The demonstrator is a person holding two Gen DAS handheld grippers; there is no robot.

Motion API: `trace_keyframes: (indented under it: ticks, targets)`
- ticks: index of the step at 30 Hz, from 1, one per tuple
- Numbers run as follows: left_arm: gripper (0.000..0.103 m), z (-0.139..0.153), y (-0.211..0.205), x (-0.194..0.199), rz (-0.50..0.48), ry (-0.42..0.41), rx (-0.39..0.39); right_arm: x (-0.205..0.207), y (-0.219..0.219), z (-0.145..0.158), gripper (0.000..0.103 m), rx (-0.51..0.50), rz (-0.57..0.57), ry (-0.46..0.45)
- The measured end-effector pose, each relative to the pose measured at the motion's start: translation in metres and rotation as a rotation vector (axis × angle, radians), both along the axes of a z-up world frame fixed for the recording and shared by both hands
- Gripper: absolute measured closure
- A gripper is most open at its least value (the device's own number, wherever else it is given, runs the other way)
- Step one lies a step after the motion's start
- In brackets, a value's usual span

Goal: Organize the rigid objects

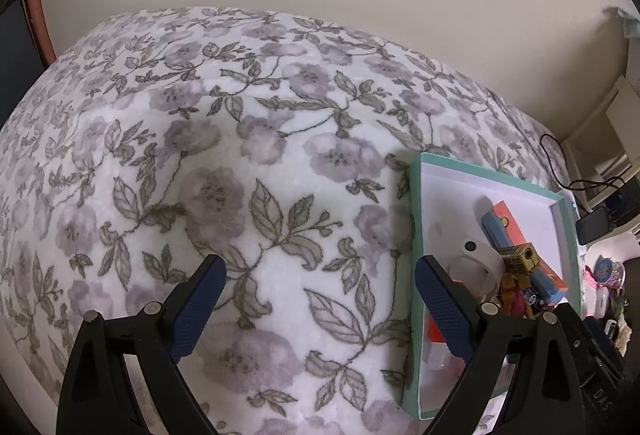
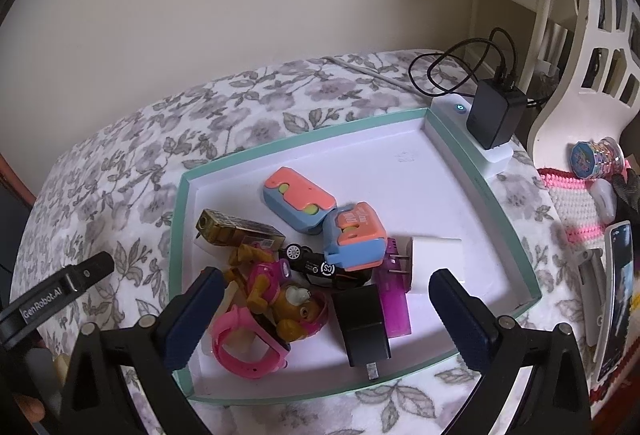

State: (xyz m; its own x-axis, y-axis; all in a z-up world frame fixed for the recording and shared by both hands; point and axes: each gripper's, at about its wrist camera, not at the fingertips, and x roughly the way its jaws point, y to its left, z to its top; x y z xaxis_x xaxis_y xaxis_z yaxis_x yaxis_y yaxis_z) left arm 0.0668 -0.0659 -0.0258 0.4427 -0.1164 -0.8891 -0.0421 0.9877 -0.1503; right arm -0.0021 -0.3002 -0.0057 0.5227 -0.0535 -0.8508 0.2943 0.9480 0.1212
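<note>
Hovering over the teal-rimmed box lid on the floral blanket, the right claw gapes wide with nothing gripped. Below it lie a toy dog figure, pink watch, black charger and white plug. The left claw spreads empty above the blanket beside the lid.

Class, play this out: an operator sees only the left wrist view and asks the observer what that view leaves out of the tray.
Operator: What lies in the tray's near end?
Observer: A pink watch beside a toy dog.
Operator: Any chargers?
Observer: A black plug and a white plug lie in the tray.
Operator: Is the right gripper holding something?
Observer: No, the right gripper is open above the pile.
</note>
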Motion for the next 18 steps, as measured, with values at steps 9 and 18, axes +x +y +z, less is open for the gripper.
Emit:
trace_keyframes:
  ticks: [9, 18]
  targets:
    - [0.008, 0.027, 0.004, -0.013, -0.018, -0.096, 0.061, -0.004, 0.012, 0.008, 0.0, -0.023, 0.016, -0.016]
    - [0.008, 0.049, 0.011, -0.032, -0.001, -0.188, 0.143, -0.014, 0.034, 0.021, 0.0, -0.03, 0.064, -0.048]
